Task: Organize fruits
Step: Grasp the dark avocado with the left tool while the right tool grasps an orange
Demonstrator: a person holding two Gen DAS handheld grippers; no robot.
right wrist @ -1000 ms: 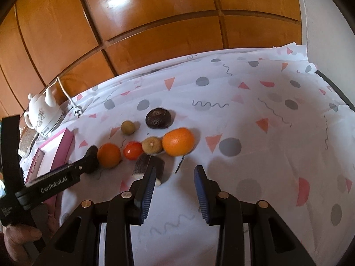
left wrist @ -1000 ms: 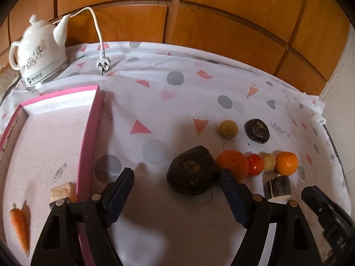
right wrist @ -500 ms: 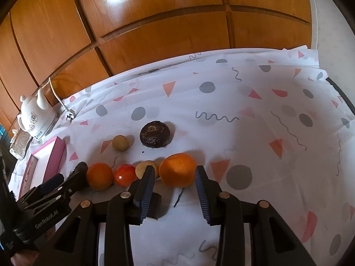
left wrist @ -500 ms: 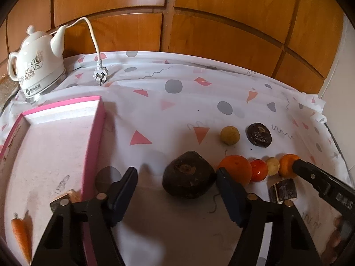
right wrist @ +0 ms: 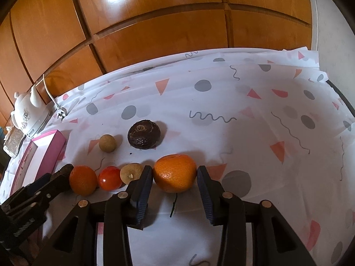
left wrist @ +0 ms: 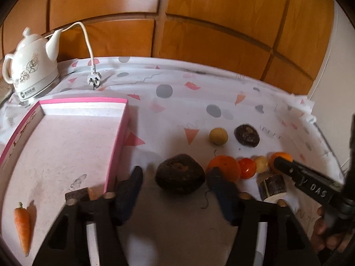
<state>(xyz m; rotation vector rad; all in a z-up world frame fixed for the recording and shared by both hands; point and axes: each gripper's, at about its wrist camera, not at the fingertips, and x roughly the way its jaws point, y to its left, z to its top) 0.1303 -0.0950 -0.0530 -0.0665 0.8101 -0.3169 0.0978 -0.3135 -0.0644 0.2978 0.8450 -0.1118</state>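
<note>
Here, two hand-held grippers reach for fruit on a patterned cloth [right wrist: 255, 102].

L gripper [left wrist: 175, 177]: jaws closing around a dark brown lumpy fruit [left wrist: 179, 180]; pads near its sides, a gap visible on the left, contact on the right hard to tell. R gripper [right wrist: 174, 176]: jaws opening w/ a big orange [right wrist: 175, 173] between them, pads just beside it, touch unclear. Left of that orange sit a tan fruit [right wrist: 131, 173], a tomato [right wrist: 110, 178] & a 2nd orange [right wrist: 83, 180] in a row. Behind: small tan ball [right wrist: 107, 143], dark round fruit [right wrist: 143, 137]. Pink tray [left wrist: 119, 137] at left holds a carrot [left wrist: 22, 229]. White kettle [left wrist: 28, 66] far left.
</note>
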